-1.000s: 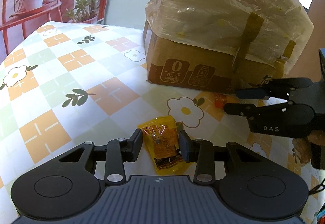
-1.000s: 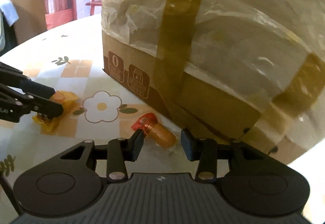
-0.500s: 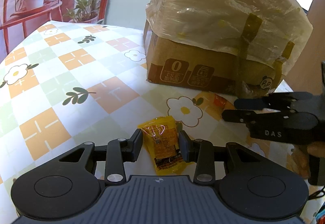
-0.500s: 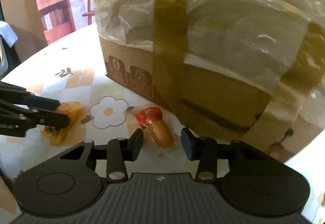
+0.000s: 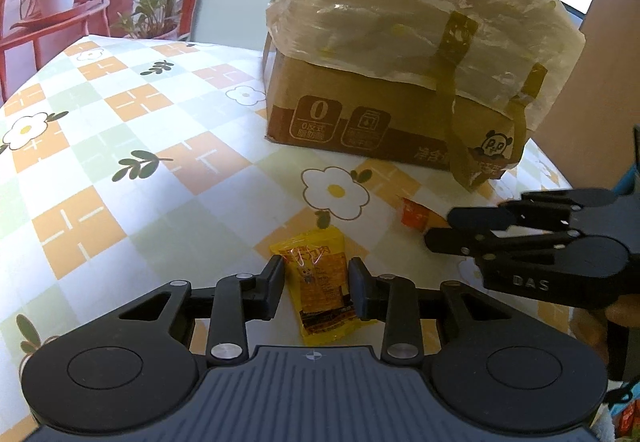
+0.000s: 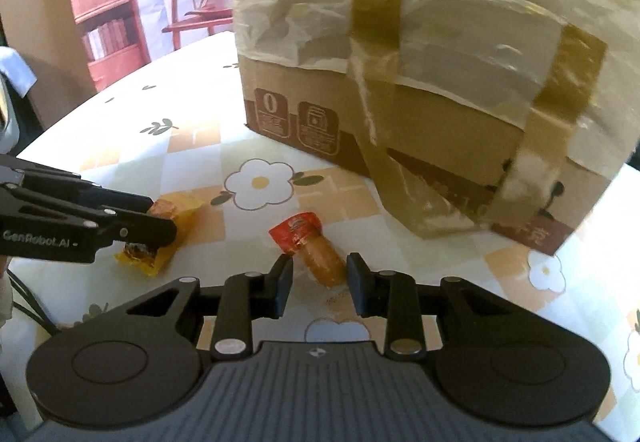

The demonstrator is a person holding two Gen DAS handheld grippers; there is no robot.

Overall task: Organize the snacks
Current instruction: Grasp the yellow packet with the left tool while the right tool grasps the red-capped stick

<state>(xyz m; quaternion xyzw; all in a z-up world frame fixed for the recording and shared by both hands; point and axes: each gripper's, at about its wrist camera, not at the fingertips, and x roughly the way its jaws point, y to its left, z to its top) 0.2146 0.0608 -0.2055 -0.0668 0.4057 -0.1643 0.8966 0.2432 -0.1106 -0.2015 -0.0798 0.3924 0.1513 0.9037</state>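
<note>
Two snacks lie on the flowered tabletop (image 5: 100, 169), each between a pair of jaws, and neither is gripped yet. On the left, the yellow packet (image 5: 324, 292) sits flat between the fingers of the left gripper (image 5: 316, 292), whose jaws stand apart with a sliver of daylight on either side of the wrapper. Against the views from a second ago, that packet and that gripper have barely shifted; the left side has simply waited in its straddle.

Further right, the change is plainer. The right gripper (image 6: 319, 288) has swung round and pulled back a little from the cardboard box (image 6: 400, 121), so that the sausage stick (image 6: 316, 248), with its red end pointing away, now lies lengthwise in the opening of the jaws rather than across it. Those jaws are also spread, clear of the wrapper. My reading is that both grasps are lined up and the closing squeeze is the step due next, after which the snacks can be carried off to wherever they belong.

Where that is cannot be told: no tray or bin shows. The box top is wrapped in cloudy plastic and tape, hiding its contents. From the left camera, the right gripper's fingers cover most of the sausage stick. The right view is slightly blurred.
</note>
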